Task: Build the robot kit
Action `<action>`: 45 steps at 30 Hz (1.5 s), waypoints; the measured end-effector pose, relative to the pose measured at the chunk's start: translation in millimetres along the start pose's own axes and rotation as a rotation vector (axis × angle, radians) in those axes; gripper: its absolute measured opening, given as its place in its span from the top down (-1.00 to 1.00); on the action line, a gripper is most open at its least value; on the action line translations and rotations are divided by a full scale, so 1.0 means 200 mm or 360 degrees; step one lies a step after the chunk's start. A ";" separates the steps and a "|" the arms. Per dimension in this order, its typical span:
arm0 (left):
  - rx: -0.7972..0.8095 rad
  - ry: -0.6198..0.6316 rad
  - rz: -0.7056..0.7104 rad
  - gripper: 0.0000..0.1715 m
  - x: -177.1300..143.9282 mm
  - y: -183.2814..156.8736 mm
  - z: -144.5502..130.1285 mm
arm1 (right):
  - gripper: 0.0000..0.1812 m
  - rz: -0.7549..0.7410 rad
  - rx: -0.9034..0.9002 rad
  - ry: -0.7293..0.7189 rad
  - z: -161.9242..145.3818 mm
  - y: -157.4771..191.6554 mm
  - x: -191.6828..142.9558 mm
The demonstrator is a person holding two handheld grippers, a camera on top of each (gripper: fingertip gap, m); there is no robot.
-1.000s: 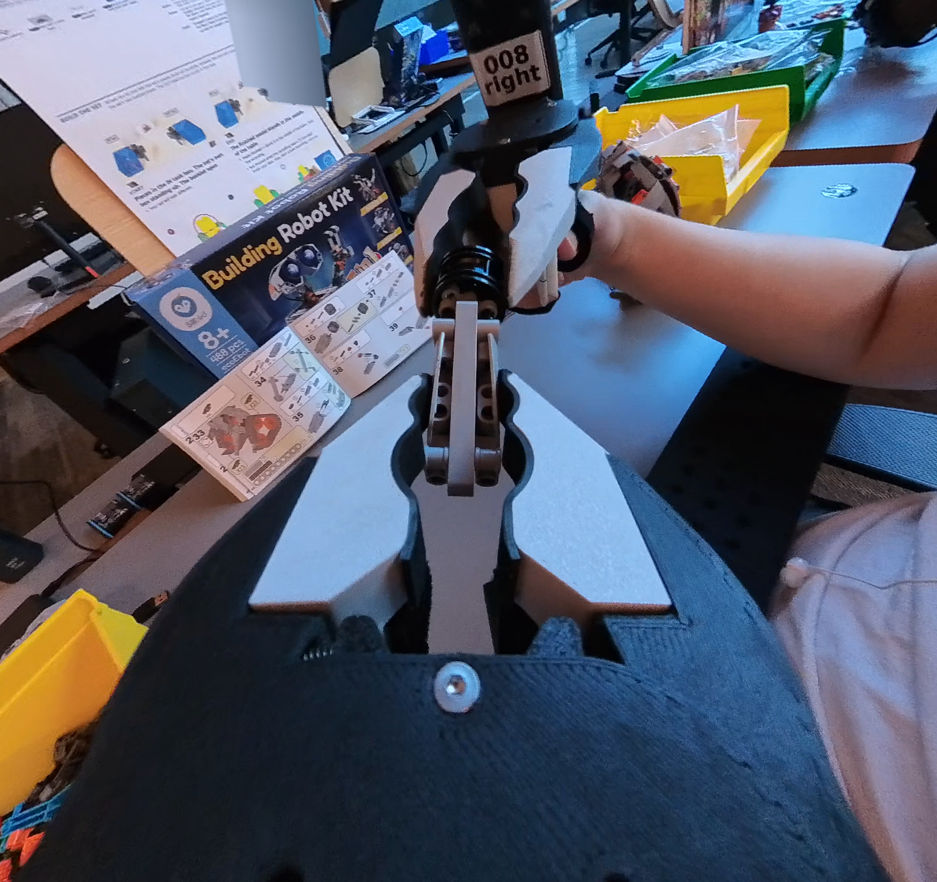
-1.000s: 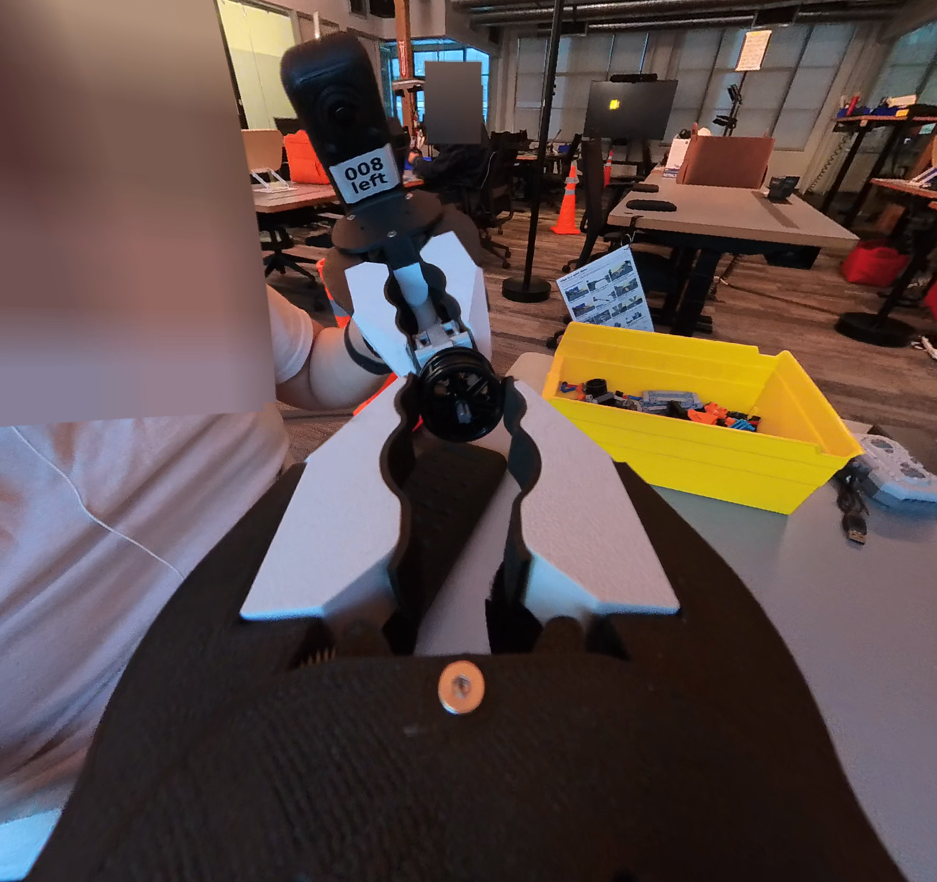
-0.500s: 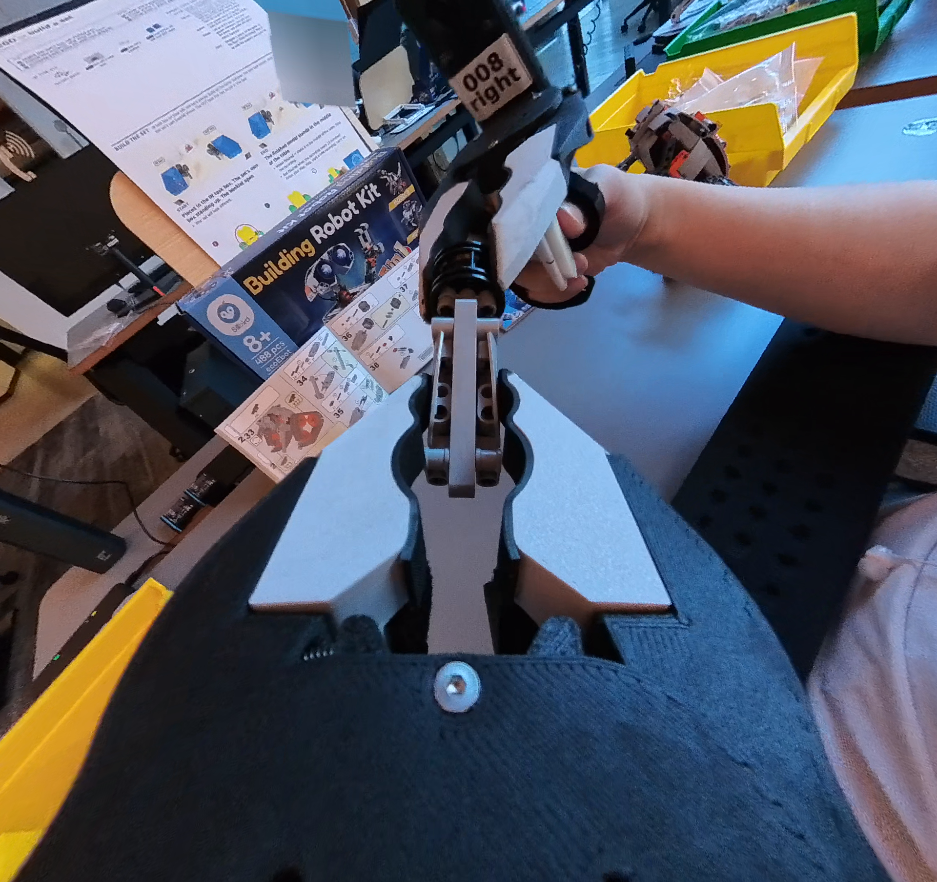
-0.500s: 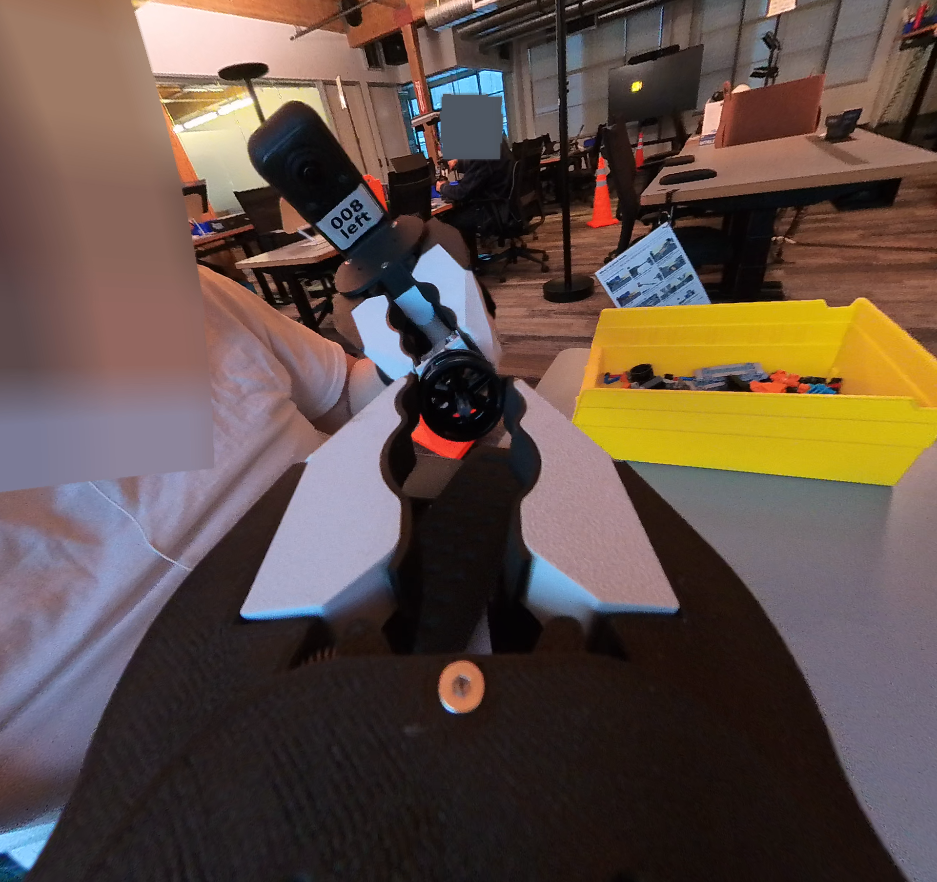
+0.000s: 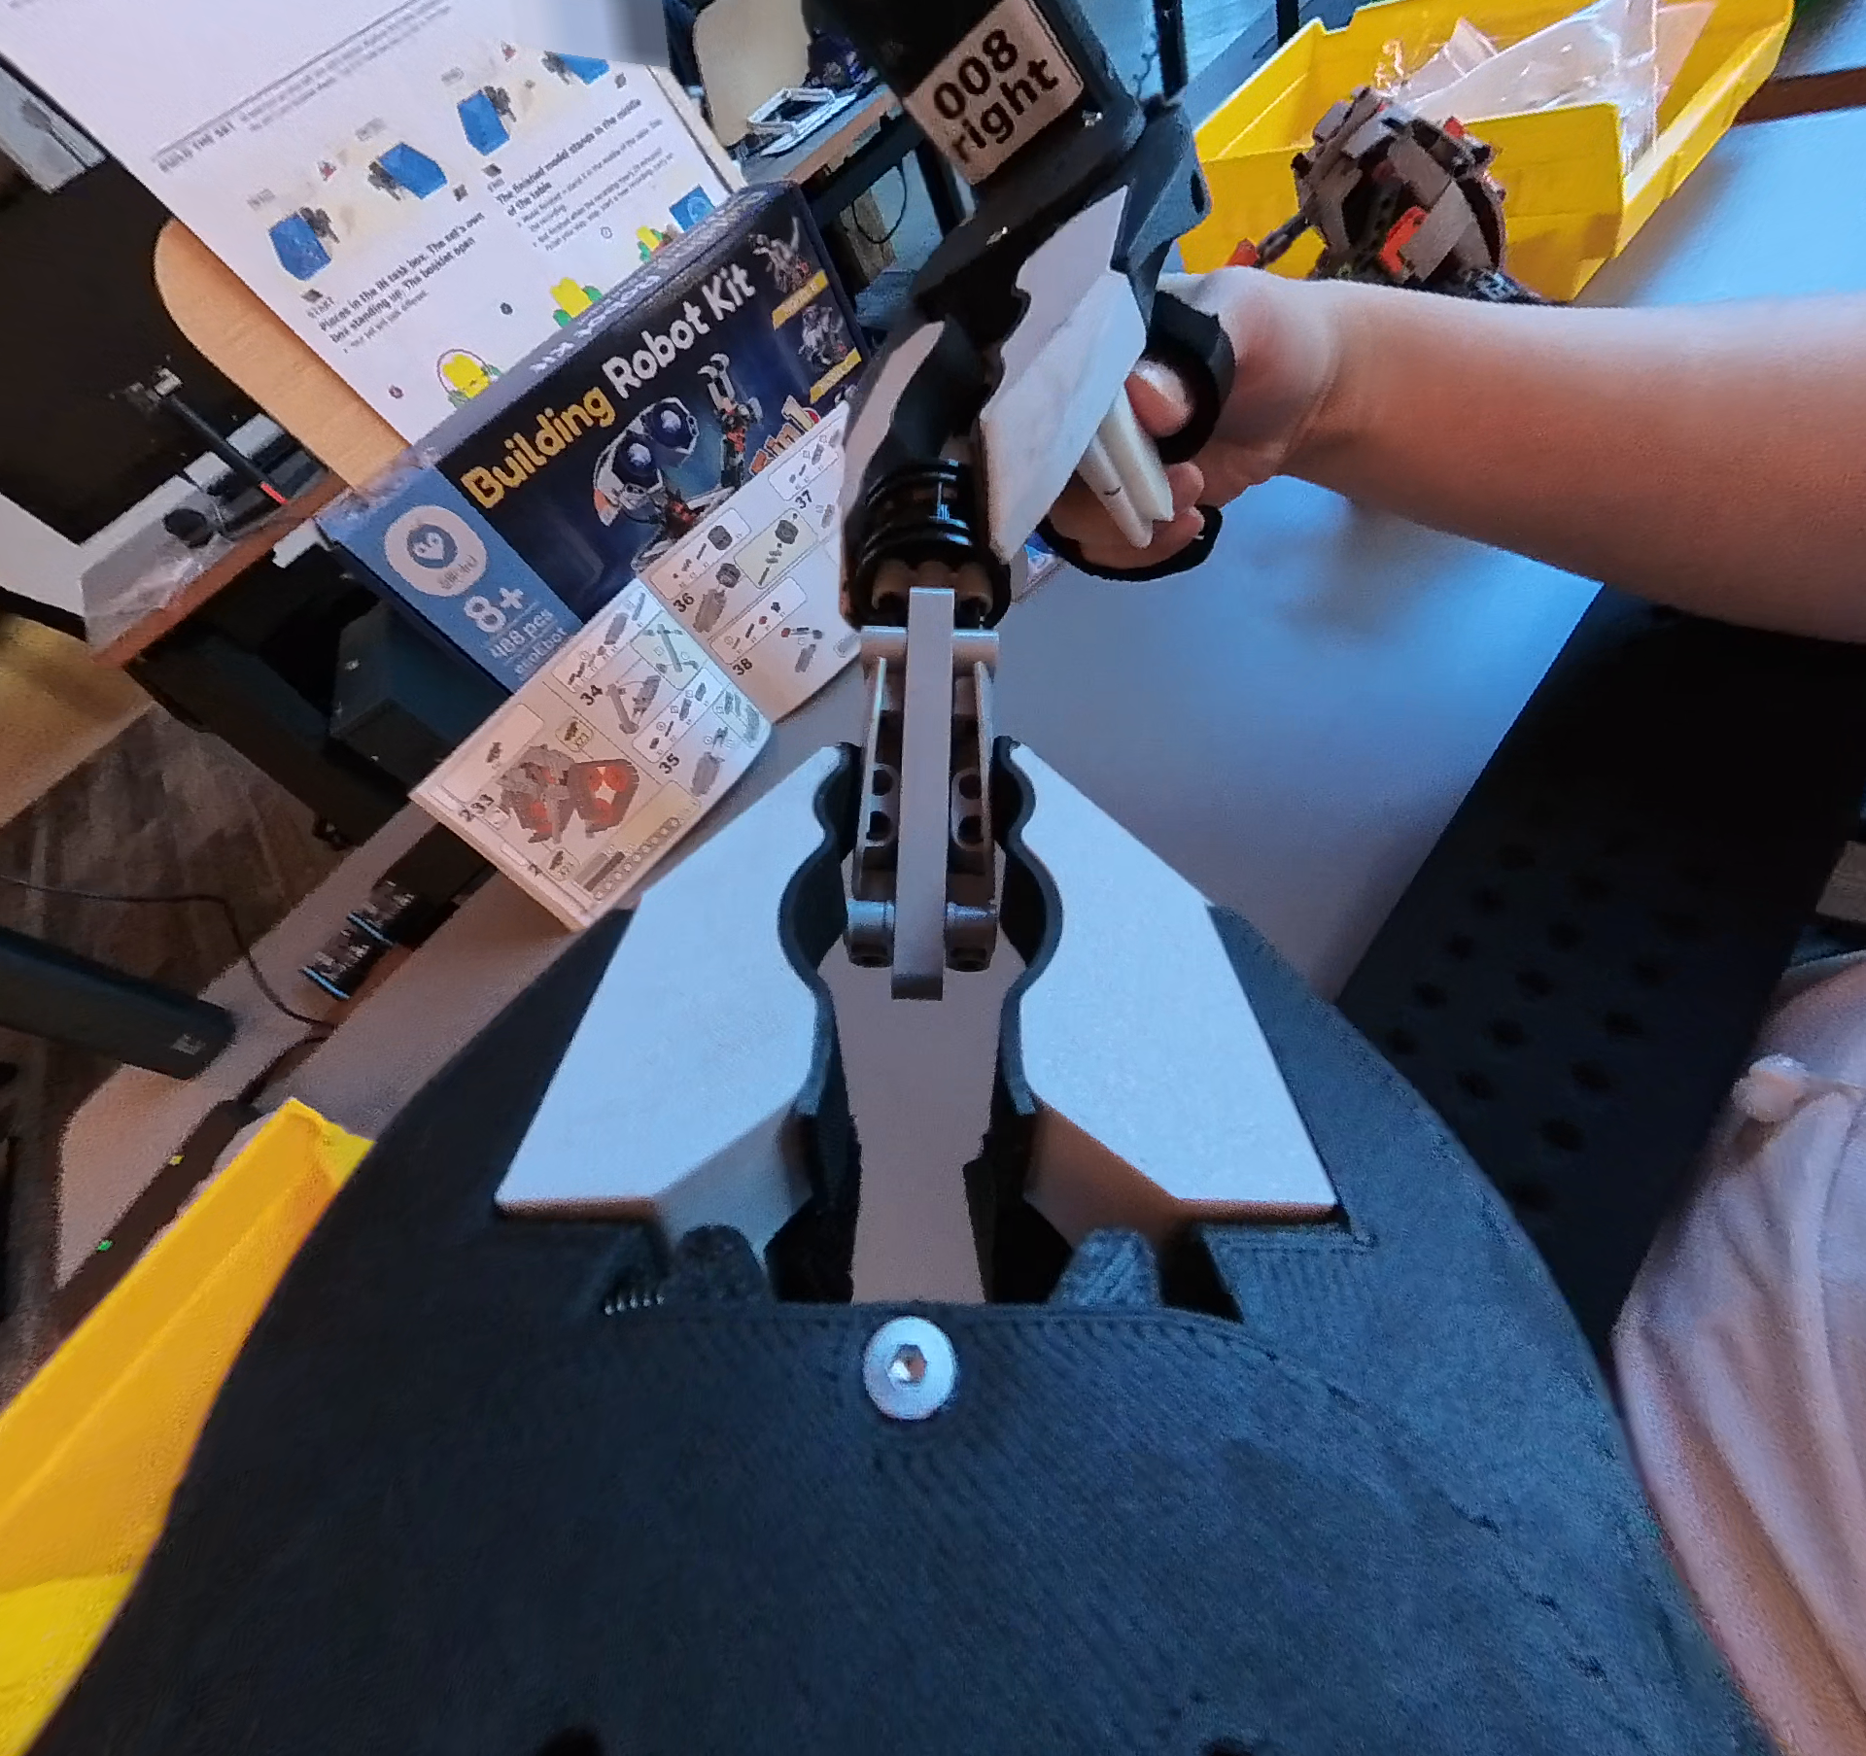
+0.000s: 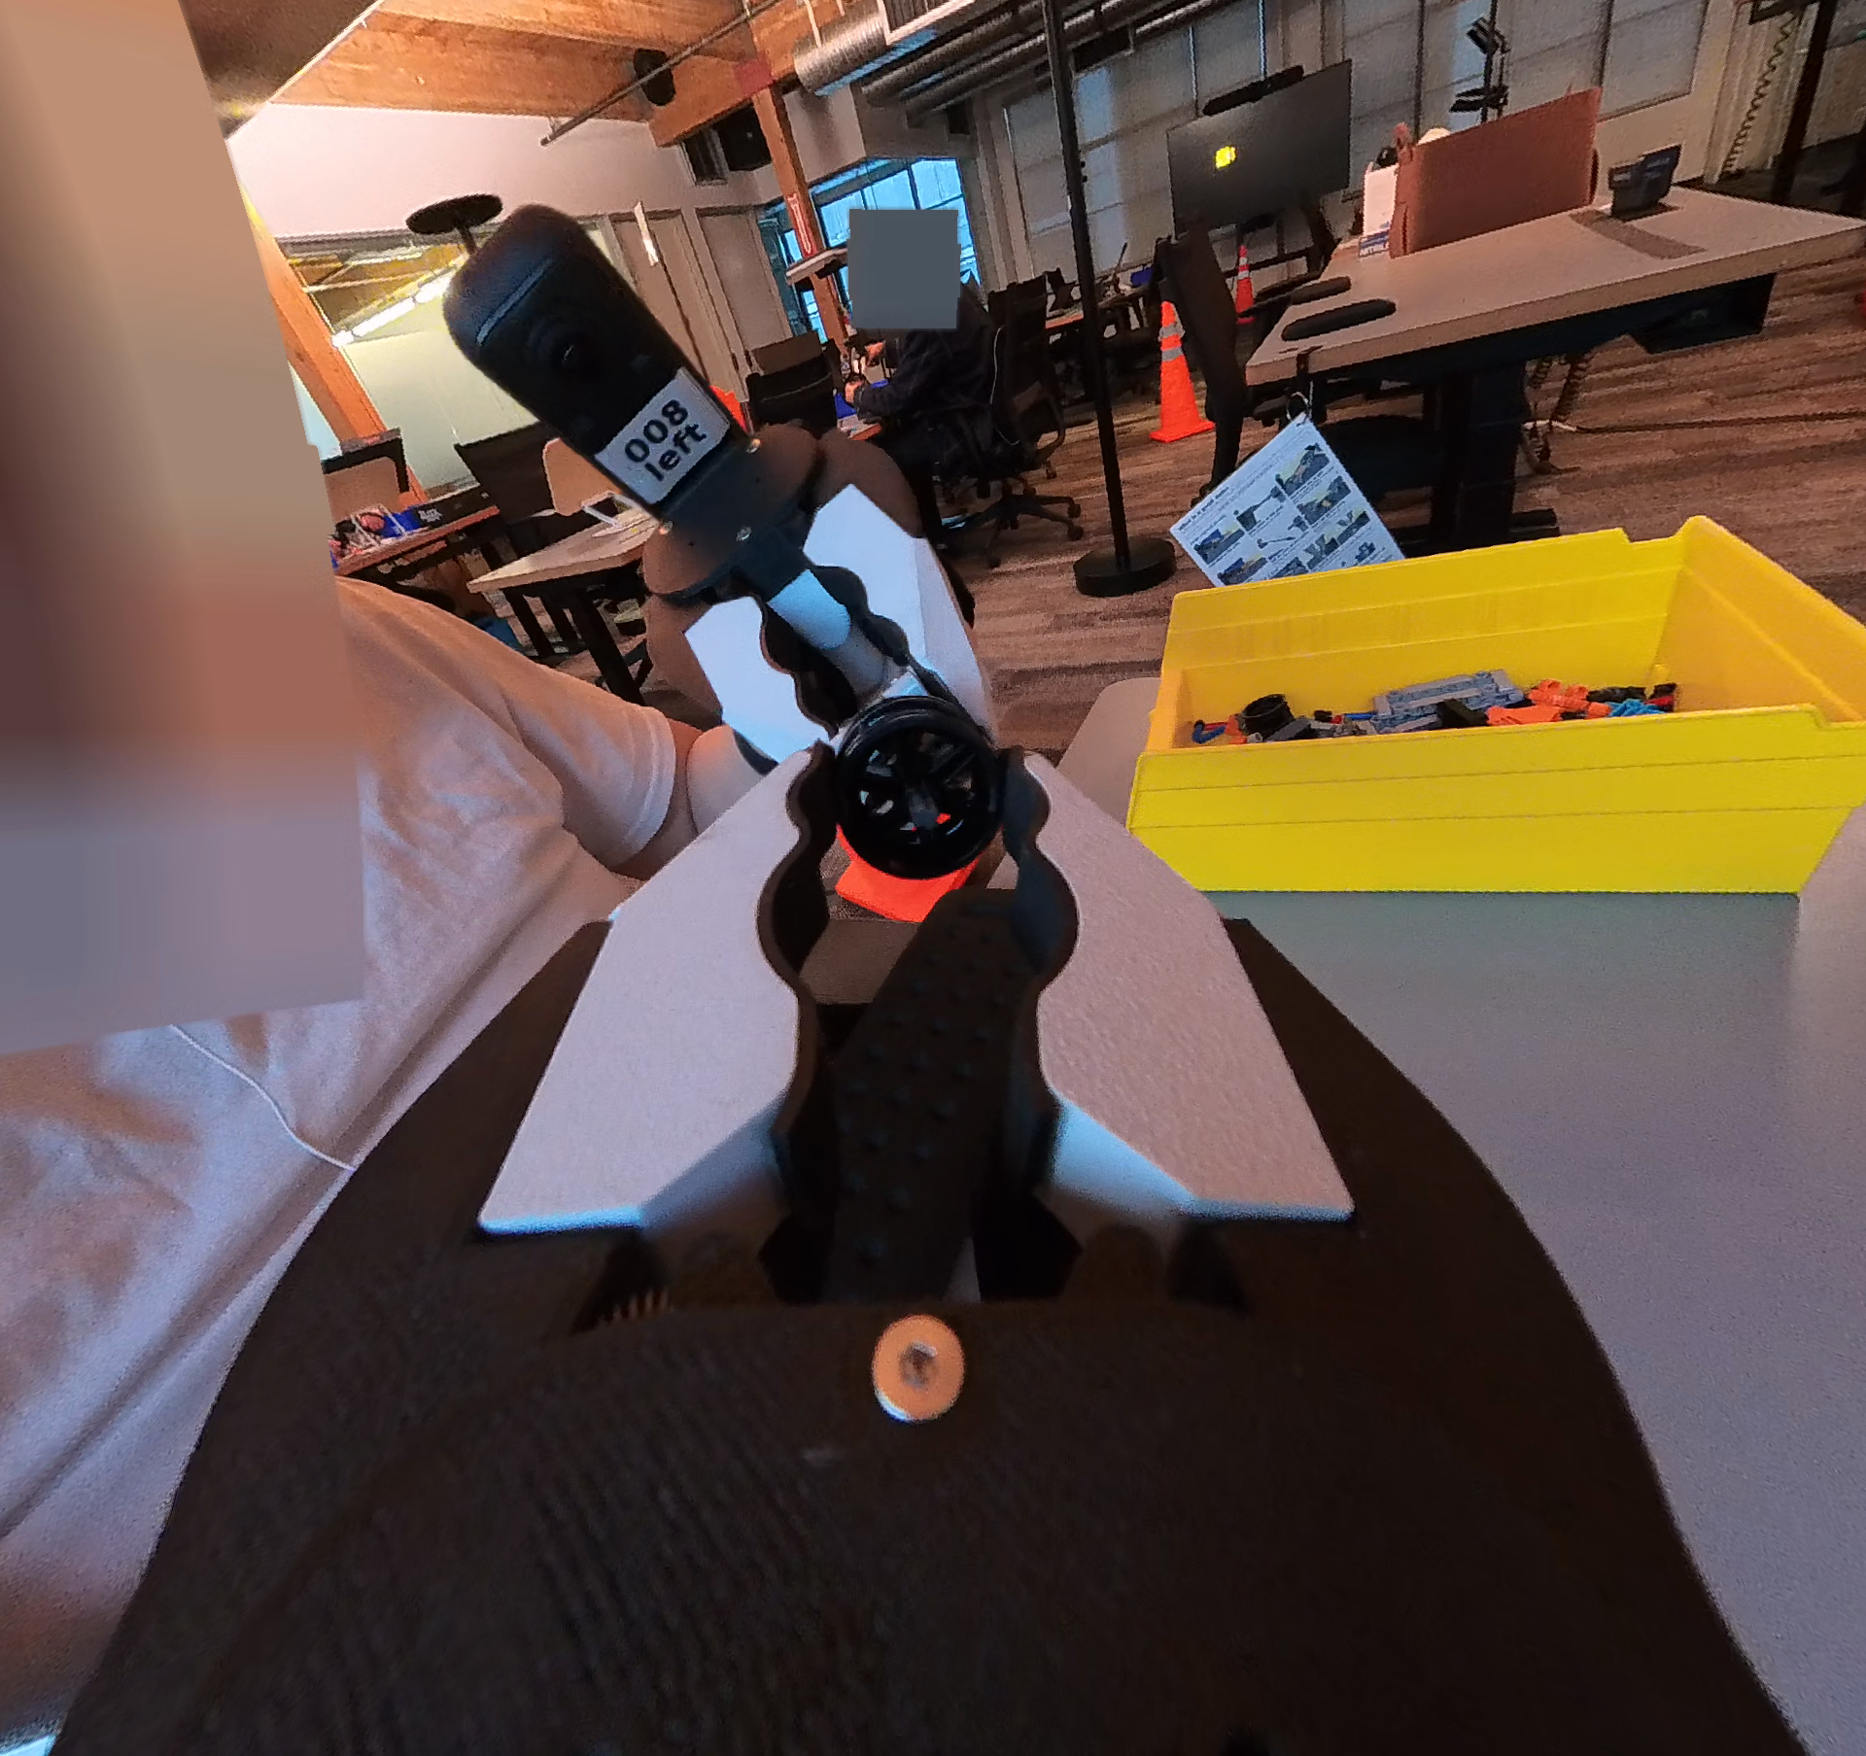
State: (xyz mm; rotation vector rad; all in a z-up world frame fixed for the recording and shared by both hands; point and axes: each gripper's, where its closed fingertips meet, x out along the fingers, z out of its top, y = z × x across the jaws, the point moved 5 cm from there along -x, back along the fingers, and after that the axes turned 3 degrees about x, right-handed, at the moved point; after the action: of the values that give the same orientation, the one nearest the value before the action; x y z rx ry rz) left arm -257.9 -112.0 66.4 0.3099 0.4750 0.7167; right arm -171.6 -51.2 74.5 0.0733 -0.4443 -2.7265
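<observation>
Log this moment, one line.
left gripper: shut on grey beam piece | right gripper: shut on black wheel | wheel meets beam tip

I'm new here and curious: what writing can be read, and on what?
I won't quote writing; these bear it.
White label on the camera above the right tongs, shut on a black wheel.
White label on the camera above the left tongs, shut on a grey brick piece.
Dark blue box: large print.
Open booklet: small print.
White poster: blurred.
Sheet behind yellow bin: too small.
</observation>
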 end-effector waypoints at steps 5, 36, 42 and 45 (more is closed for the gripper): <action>-0.0173 -0.0016 -0.0059 0.71 0.02 0.02 0.01 | 0.65 0.0071 0.0098 -0.0101 0.01 -0.02 -0.02; -0.0542 0.0055 -0.0680 0.72 0.43 -0.31 -0.53 | 0.64 -0.0292 0.0531 -0.0022 -0.76 -0.17 -0.24; -0.0608 0.0045 -0.0719 0.72 0.43 -0.29 -0.55 | 0.64 -0.0308 0.0563 -0.0042 -0.76 -0.18 -0.24; -0.0626 0.0058 -0.0724 0.72 0.44 -0.29 -0.56 | 0.64 -0.0322 0.0574 -0.0043 -0.77 -0.19 -0.24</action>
State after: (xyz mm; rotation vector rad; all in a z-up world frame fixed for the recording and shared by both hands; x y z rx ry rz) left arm -225.5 -80.1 -80.3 -0.1799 0.4089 0.3577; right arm -124.2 -45.7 -83.6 0.1860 -0.9809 -2.8099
